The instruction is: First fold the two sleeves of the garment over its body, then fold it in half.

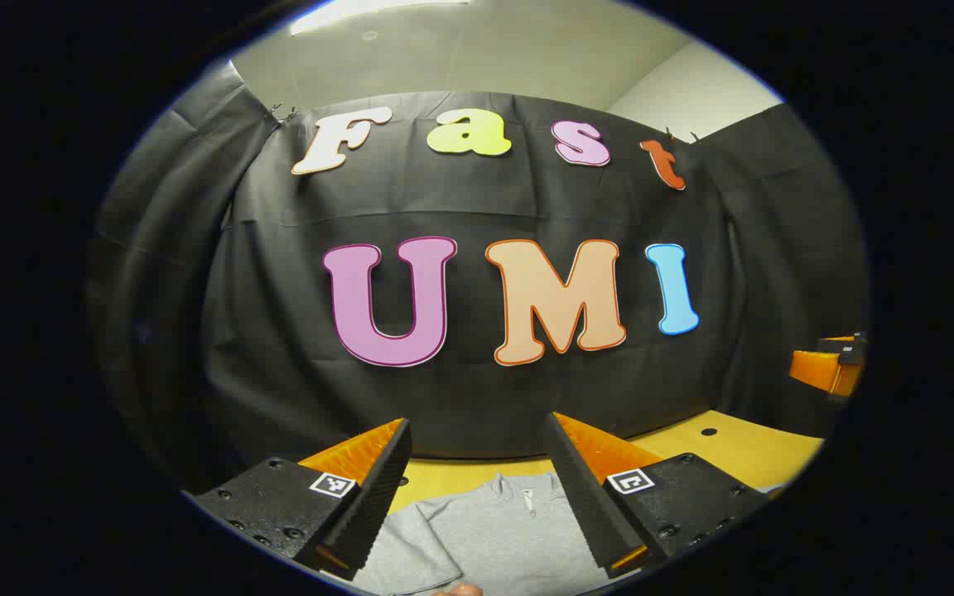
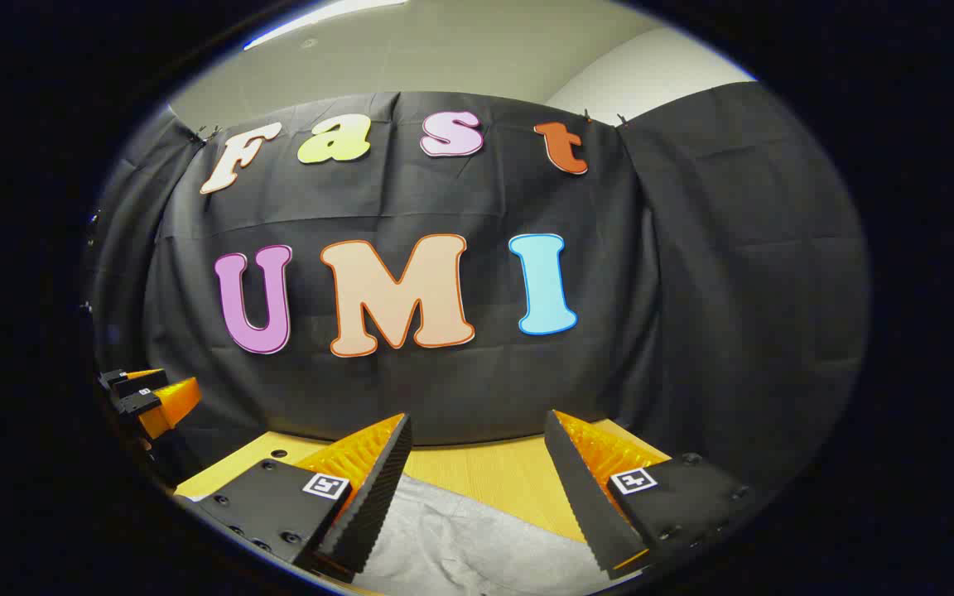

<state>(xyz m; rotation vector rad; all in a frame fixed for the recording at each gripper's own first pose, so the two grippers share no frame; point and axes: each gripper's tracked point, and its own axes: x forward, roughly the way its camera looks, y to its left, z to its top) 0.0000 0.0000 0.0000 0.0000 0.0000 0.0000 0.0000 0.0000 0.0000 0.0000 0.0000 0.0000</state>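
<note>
Garment (image 1: 502,530) is what we see past both tools, a grey top with a short zip at the collar, lying flat on the yellow desk (image 1: 734,447). In the left gripper view our left tool (image 1: 477,497) is held above it, released, fingers spread wide with nothing between them; the collar sits in the gap and a sleeve (image 1: 411,555) lies toward the near left. A fingertip (image 1: 462,589) shows at the near edge. At the far right of that view the other tool hangs above the desk. In the right gripper view our right tool (image 2: 477,497) is likewise released and holds nothing, above the garment's grey edge (image 2: 477,546). The left tool shows at the left edge there. Behind the desk hangs the black cloth wall (image 2: 692,290).
</note>
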